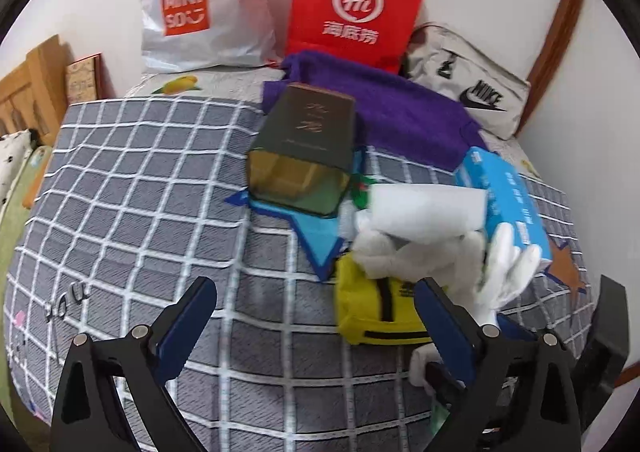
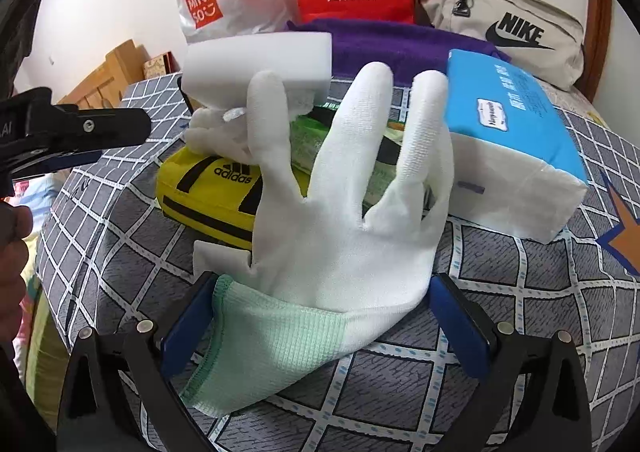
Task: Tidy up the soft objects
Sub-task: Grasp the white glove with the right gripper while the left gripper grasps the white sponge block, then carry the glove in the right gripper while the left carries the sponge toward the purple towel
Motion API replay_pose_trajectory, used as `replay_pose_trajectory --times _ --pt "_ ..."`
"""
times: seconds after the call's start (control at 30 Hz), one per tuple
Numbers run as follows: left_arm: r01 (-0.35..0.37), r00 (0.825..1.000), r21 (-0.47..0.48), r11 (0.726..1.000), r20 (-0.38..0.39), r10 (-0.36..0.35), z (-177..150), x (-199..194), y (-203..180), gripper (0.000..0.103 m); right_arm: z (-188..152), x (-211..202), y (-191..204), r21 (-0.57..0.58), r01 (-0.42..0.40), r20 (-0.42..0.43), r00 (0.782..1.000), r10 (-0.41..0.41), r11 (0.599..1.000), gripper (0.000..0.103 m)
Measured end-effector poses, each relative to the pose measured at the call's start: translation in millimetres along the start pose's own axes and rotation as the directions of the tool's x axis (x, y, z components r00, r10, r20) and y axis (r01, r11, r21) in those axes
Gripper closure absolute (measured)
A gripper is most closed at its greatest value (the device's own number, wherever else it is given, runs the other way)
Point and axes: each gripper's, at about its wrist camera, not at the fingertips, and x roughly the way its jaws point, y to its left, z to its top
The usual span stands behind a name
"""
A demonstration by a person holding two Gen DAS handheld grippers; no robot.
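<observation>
The right gripper [image 2: 320, 316] stands wide, its blue pads either side of a white glove [image 2: 344, 220] whose green cuff lies nearest and whose fingers point away toward the yellow adidas pouch [image 2: 208, 192], white foam block [image 2: 260, 60] and blue tissue pack [image 2: 516, 132] crowding behind. The left gripper [image 1: 316, 316] is open over the checked bedspread [image 1: 140, 192]; only its view shows the dark box [image 1: 308, 140] lying on a purple cloth [image 1: 400, 108]

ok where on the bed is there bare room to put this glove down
Free: the checked bedspread left of the dark box, and near the left gripper. Crowded: the right side, around the yellow Adidas pouch, white sponge, blue tissue pack and purple towel.
</observation>
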Motion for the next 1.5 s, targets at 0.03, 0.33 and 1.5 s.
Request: replay_pose_trajectory --times 0.03,0.33,1.5 --pt "0.011 1.000 0.004 1.000 0.005 -0.011 1 -1 -4 0.004 -2 -3 -1 -0.006 0.013 0.009 1.000 -0.013 1.000 0.008" --pt "0.078 0.994 0.120 0.990 0.062 -0.085 31 -4 -47 0.003 -6 -13 -9 -0.057 0.041 0.025 0.999 -0.040 0.998 0.063" --pt "0.180 0.975 0.125 0.976 0.112 -0.194 47 -27 -22 0.034 12 -85 -44 0.009 -0.010 0.123 0.992 0.009 1.000 0.088"
